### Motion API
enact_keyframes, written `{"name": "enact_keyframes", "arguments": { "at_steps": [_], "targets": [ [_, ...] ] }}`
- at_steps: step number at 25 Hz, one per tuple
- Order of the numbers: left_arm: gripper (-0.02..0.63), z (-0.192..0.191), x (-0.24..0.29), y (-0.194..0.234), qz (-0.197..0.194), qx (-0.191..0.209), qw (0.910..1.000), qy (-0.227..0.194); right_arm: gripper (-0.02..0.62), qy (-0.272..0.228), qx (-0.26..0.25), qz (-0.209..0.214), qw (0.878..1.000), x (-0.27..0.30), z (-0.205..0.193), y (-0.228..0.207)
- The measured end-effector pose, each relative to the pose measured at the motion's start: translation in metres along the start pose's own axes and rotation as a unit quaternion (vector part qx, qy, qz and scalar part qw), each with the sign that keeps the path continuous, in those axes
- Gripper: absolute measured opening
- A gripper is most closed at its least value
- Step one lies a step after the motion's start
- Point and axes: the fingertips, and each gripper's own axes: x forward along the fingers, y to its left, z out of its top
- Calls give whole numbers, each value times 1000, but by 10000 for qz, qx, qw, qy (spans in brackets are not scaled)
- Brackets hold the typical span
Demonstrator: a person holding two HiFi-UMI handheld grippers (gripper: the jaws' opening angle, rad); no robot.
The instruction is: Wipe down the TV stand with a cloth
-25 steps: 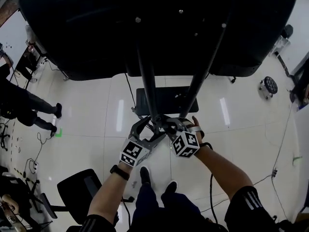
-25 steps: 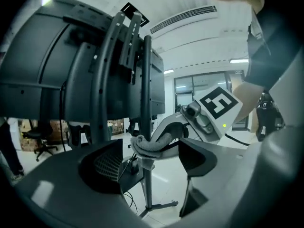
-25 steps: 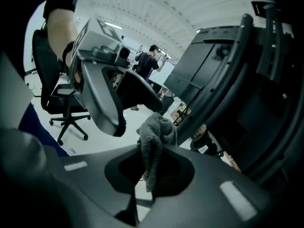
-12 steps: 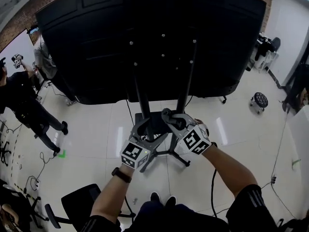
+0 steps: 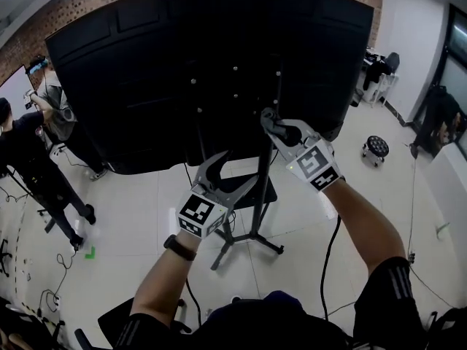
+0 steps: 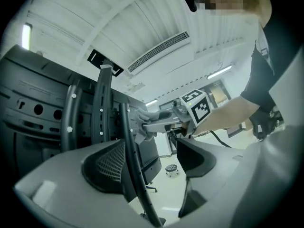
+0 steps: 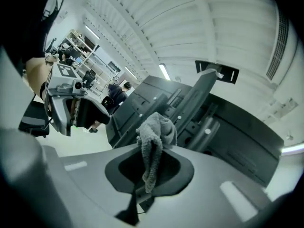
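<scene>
The black TV (image 5: 146,71) shows its back, carried on a stand with two dark poles (image 5: 264,188) over a small shelf (image 5: 268,189) and splayed feet (image 5: 252,240). My right gripper (image 5: 271,122) is shut on a grey cloth (image 7: 154,127), which it holds against the upper part of the right-hand pole; the cloth (image 6: 141,115) also shows in the left gripper view. My left gripper (image 5: 235,170) stands open lower down at the left-hand pole. In its own view a thin black tube (image 6: 133,175) runs between the spread jaws of this gripper (image 6: 152,160), which grips nothing.
People stand at the far left (image 5: 29,144) beside floor cables. A small wheeled stool (image 5: 376,148) sits at the right, near a dark doorway. A green tape mark (image 5: 89,252) lies on the glossy white tile floor. A brick wall rises behind the TV.
Both grippers have risen from near the stand's shelf up along the poles, the right one with the cloth climbing higher. The head view has tilted up, showing more of the TV back.
</scene>
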Motion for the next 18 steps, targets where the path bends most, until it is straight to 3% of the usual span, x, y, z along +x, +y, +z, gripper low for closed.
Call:
{"name": "enact_keyframes", "arguments": {
  "at_steps": [7, 13, 18],
  "targets": [
    [362, 32, 34, 4, -182, 247, 9995, -4, 21, -4, -212, -255, 9994, -14, 21, -73],
    [362, 55, 73, 19, -16, 387, 9992, 30, 26, -96, -537, -170, 9984, -10, 29, -123],
    [362, 70, 106, 29, 165, 508, 9986, 30, 28, -215, -1293, 17, 9914, 5, 39, -147]
  ]
}}
